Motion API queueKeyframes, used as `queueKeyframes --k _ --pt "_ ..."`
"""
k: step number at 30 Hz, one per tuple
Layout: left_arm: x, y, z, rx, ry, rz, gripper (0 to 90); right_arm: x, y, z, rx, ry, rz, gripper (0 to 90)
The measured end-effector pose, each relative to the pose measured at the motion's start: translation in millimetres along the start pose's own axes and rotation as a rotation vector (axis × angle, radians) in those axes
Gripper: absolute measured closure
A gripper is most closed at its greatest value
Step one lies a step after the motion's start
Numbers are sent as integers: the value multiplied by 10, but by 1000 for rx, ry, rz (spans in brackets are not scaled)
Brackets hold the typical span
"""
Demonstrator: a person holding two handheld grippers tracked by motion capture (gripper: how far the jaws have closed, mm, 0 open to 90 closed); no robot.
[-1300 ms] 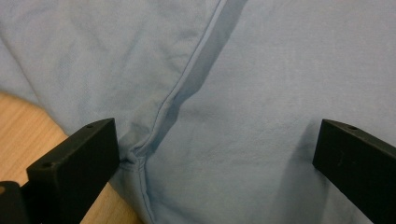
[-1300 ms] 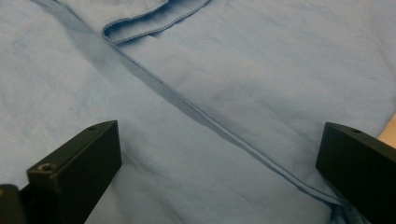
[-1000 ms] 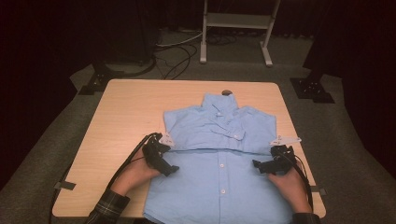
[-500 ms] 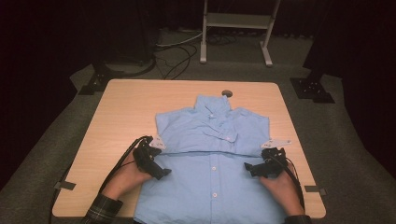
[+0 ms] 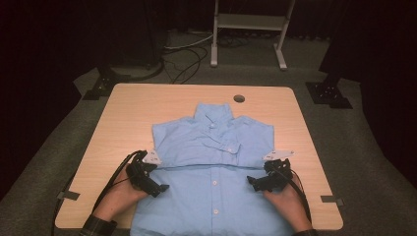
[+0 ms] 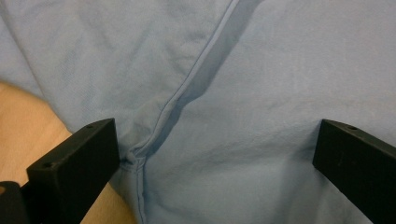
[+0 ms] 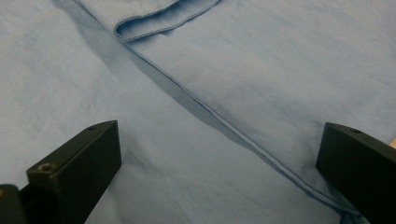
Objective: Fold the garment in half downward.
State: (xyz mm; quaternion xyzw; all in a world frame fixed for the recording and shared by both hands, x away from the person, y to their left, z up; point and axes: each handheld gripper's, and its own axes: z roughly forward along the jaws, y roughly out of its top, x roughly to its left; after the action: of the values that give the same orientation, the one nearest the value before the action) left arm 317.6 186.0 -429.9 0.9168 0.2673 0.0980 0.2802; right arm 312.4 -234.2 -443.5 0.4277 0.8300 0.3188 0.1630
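The left hand-held gripper (image 5: 156,186) sits at the left edge of the blue shirt (image 5: 214,162), with its jaws spread wide and nothing pinched. The right hand-held gripper (image 5: 254,183) sits at the right edge, and its jaws are spread wide too. The shirt lies flat on the counter (image 5: 128,118), buttons up, with its bottom hanging off the near edge. A folded edge (image 6: 187,88) runs between the left jaws. To do this step well, I think each hand-held gripper should close on the cloth at the fold on its side, and both should move together so the shirt stays smooth. The counter is pale wood with a small round hole (image 5: 239,98). The room is dark, with cables (image 5: 184,54) and a metal stand (image 5: 251,29) on the floor.
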Motion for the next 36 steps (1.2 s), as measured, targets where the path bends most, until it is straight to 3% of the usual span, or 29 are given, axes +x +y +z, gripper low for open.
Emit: queueKeyframes --k 3,6,8,10,12,15,18,26,36 --pt "9 33 -7 -7 8 -10 0 -4 3 -4 2 8 -4 0" --pt "31 88 -54 -49 38 -5 0 -59 26 -15 11 21 -16 0" --pt "70 142 -69 -92 38 -11 0 -114 42 -31 -9 25 -23 0" --pt "107 208 -42 -102 35 -3 0 -166 72 -19 -12 43 -21 0" --pt "128 268 21 -90 38 3 0 -182 105 -9 -8 25 -38 0" --pt "178 299 145 -97 28 -11 0 -202 131 15 -23 58 -69 0" --pt "193 280 251 -67 9 -17 0 -243 119 49 25 70 -105 0" --pt "206 259 238 -61 -1 -17 0 -283 69 51 9 88 -104 0" --pt "212 123 119 -29 3 -25 0 -42 60 27 29 79 -94 0"
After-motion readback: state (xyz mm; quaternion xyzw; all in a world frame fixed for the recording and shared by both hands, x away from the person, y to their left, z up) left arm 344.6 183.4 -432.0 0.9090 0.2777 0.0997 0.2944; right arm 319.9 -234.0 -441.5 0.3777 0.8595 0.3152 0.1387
